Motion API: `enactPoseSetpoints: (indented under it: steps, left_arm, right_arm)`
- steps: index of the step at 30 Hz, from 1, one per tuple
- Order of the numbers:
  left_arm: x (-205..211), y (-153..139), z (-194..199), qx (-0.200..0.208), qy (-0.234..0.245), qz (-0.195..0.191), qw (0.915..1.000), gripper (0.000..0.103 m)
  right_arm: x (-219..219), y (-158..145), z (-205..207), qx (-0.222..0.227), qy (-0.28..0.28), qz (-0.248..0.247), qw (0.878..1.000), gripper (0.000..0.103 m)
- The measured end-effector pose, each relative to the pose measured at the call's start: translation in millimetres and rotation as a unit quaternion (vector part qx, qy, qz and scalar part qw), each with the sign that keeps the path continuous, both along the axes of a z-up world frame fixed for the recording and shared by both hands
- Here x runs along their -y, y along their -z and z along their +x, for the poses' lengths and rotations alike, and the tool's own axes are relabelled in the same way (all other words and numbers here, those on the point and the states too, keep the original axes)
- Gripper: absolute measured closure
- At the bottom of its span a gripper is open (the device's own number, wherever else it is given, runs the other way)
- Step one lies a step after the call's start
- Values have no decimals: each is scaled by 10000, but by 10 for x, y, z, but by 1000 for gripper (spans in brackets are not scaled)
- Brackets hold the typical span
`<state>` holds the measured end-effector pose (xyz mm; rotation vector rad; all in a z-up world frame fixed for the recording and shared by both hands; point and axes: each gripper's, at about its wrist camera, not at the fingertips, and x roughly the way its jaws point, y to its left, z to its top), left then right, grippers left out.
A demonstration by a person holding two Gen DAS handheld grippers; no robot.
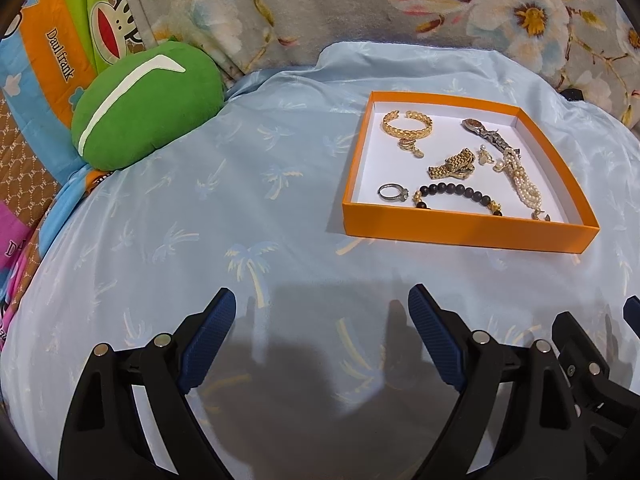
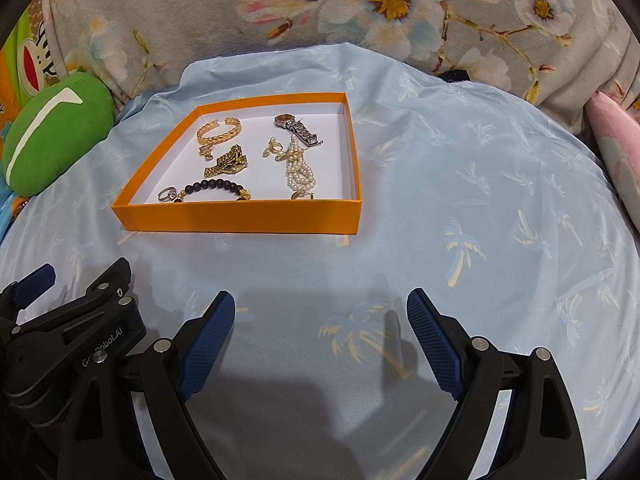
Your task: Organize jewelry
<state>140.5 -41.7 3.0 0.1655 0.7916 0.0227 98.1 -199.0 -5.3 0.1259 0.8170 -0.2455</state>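
An orange tray (image 1: 468, 230) (image 2: 240, 218) with a white floor sits on the light blue sheet. In it lie a gold cuff bracelet (image 1: 408, 125) (image 2: 218, 130), a silver watch (image 1: 486, 132) (image 2: 300, 130), a gold chain band (image 1: 452, 165) (image 2: 226, 162), a pearl strand (image 1: 524, 184) (image 2: 299, 168), a black bead bracelet (image 1: 456, 194) (image 2: 214, 186) and a silver ring (image 1: 390, 193) (image 2: 166, 194). My left gripper (image 1: 322, 308) is open and empty, short of the tray and to its left. My right gripper (image 2: 321, 308) is open and empty, short of the tray's right front corner.
A green plush cushion (image 1: 148, 108) (image 2: 56, 132) lies at the left. A grey floral blanket (image 1: 360, 4) (image 2: 360, 8) runs along the back. A pink pillow (image 2: 620, 160) is at the right edge. Colourful printed bedding (image 1: 44, 64) lies far left.
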Motion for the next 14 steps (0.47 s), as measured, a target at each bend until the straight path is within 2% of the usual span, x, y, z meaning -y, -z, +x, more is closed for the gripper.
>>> enactPoseSetpoints:
  steps: [14]
  left_arm:
    - [12, -18, 0, 33, 13, 40, 10000, 18]
  right_arm:
    - [10, 1, -2, -1, 6, 1, 10000, 17]
